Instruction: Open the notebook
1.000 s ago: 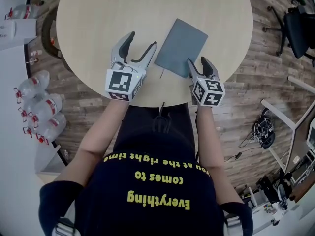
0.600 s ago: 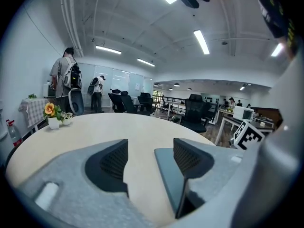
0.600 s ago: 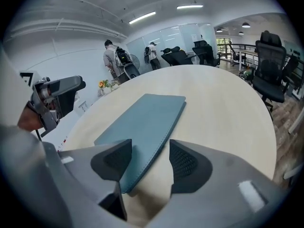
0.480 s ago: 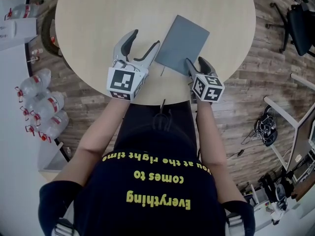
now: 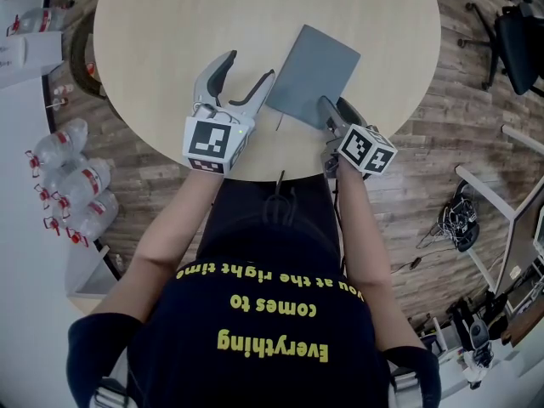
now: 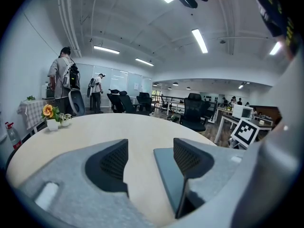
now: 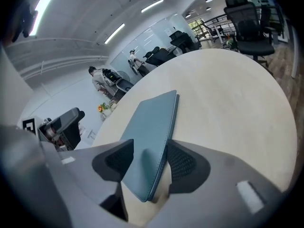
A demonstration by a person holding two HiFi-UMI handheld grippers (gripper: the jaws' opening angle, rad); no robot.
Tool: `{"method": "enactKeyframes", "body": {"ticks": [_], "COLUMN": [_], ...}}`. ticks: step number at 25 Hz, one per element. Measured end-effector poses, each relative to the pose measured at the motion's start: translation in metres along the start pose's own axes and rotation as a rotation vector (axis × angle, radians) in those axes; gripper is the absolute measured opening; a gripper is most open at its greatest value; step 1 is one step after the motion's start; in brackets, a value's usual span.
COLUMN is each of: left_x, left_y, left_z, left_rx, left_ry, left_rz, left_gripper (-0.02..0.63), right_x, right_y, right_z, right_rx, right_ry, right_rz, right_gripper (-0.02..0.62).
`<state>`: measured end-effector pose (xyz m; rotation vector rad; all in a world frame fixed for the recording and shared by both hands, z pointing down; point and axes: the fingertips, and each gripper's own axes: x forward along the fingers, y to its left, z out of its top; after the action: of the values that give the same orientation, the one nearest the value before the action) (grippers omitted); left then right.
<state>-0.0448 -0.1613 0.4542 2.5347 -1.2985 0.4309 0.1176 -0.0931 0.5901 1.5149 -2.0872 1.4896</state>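
Open office, round counter (image 5: 170,41) | grey notebook (image 5: 314,70) lies closed by the counter's near edge | right hand-held gripper (image 5: 338,113) has rolled over since a second ago; its jaws have just been closing around the notebook's near corner, not yet pinching | left hand-held gripper (image 5: 249,68) is wide apart, holds nothing, just beside the notebook | the cover lift seems about to begin

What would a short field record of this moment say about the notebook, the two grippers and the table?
notebook: grey-blue, closed, lying on the table
table: round, light wood
left gripper: jaws apart, nothing gripped, beside the notebook's left edge
right gripper: jaws have just been closing, with the notebook's near corner between them; no firm clamp visible
task status: cover not yet opened
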Motion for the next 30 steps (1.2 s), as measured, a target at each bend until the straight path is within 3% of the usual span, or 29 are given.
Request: {"method": "enactKeyframes", "body": {"ticks": [13,20,26,30], "left_x": [-0.0011,-0.0037,-0.0035,-0.0028], "left_y": [-0.0027,-0.0015,-0.0010,-0.0034], "left_z": [0.0010,-0.0002,-0.0006,0.0004], "left_rx": [-0.005,-0.002,-0.005,-0.006], "left_ry": [0.002,0.001,0.004,0.002], "left_rz": [0.005,0.015,0.021,0.022], "left_gripper": [0.305,0.305,0.305,0.305], "right_x": [-0.0031,-0.0011,-0.0053,-0.0067], "right_y": [0.0014,-0.0003,-0.0037,-0.0077], "right_z": [0.0050,0.0009,0.0063,0.0067], "right_rx": [0.195,0.100,0.097,0.101], "right_ry": [0.000,0.054,0.024,0.027], "right_rz": [0.121,0.066,0.038,0.022], "right_gripper": [0.206,0.176,0.098,0.084]}}
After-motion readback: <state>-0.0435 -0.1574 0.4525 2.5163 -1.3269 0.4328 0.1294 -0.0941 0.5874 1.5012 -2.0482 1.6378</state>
